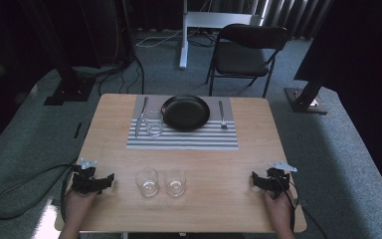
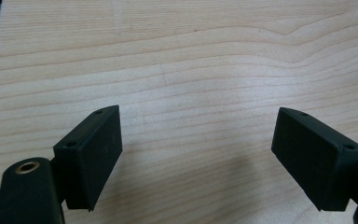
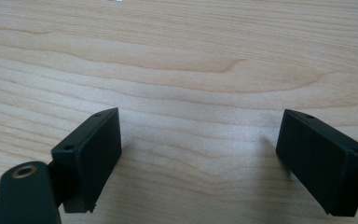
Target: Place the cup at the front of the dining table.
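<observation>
A striped placemat [image 1: 199,139] lies at the far middle of the wooden table [image 1: 229,164]. On it rest a black plate [image 1: 185,112], a knife [image 1: 140,117] at its left, a fork [image 1: 222,115] at its right and a clear glass [image 1: 154,123] beside the knife. Two more clear glasses [image 1: 147,181] [image 1: 175,182] stand side by side near the front edge. My left gripper [image 1: 93,183] rests at the front left, open over bare wood [image 2: 196,140]. At the front right sits my right gripper [image 1: 270,180], also open with nothing between its jaws [image 3: 198,144].
A dark folding chair [image 1: 246,52] stands beyond the far edge of the table. Black stand bases [image 1: 69,89] [image 1: 306,99] and cables [image 1: 20,186] lie on the grey carpet around it. A white desk leg [image 1: 183,35] rises at the back.
</observation>
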Motion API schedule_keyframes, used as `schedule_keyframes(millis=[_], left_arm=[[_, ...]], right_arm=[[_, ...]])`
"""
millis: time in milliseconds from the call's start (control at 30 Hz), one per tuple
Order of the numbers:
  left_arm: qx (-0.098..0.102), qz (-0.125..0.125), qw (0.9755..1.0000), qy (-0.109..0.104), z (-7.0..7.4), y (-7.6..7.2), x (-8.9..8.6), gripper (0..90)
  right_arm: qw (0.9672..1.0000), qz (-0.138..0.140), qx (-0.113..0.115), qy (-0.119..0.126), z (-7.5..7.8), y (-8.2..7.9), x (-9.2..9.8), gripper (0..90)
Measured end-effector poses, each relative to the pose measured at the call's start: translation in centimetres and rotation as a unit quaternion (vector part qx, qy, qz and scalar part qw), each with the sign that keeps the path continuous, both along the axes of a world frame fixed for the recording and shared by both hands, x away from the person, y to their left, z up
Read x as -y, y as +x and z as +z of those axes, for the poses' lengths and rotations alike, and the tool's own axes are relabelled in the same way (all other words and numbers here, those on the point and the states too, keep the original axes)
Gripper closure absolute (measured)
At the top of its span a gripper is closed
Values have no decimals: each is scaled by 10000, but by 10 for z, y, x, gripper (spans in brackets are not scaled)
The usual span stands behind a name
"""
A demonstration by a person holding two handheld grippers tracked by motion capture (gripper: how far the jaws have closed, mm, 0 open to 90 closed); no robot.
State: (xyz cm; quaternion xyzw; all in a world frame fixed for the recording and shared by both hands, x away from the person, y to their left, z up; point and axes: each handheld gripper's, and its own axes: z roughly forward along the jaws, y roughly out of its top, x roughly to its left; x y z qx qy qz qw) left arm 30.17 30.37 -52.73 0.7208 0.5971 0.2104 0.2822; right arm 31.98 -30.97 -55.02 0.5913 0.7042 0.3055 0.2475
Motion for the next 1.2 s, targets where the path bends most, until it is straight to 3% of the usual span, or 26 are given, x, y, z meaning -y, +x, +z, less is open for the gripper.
schedule_keyframes(millis=[67, 267, 400, 600, 733, 800, 900, 933, 1000, 1033, 1133, 1200], left_arm=[[-27, 4, 10000, 73, -1, -2, 0, 167], [26, 141, 9999, -54, -4, -13, -5, 167], [1, 407, 9987, -308, -9, -22, -11, 157], [190, 531, 9977, -374, -7, -29, -10, 154], [135, 579, 9980, -203, -12, -31, -8, 154], [105, 615, 9978, -211, -12, -32, -7, 96], [173, 699, 9972, -207, -11, -34, -7, 96], [267, 860, 9959, -120, -10, -37, -6, 96], [292, 899, 9954, -169, -10, -40, -5, 92], [300, 900, 9953, -177, -10, -41, -4, 0], [205, 884, 9957, -177, -10, -43, -3, 1], [285, 864, 9957, -172, -9, -46, -1, 1]], right_arm=[[10000, 0, -2, 0, 0, 0, 0, 136], [10000, 1, -1, 0, 0, 0, 0, 136], [10000, 0, -2, -1, 0, 0, 0, 136], [10000, 0, -2, 1, 0, 0, 0, 135], [10000, -1, -2, 1, 0, 0, 0, 136], [10000, 1, 0, -1, 0, 0, 0, 135], [10000, 0, -1, 1, 0, 0, 0, 136], [10000, -1, -1, 1, 0, 0, 0, 135], [10000, 0, 0, 1, 0, 0, 0, 136], [10000, 0, 1, 2, 0, 0, 0, 136], [10000, 0, 0, 0, 0, 0, 0, 136], [10000, 1, 1, 2, 0, 0, 0, 136]])
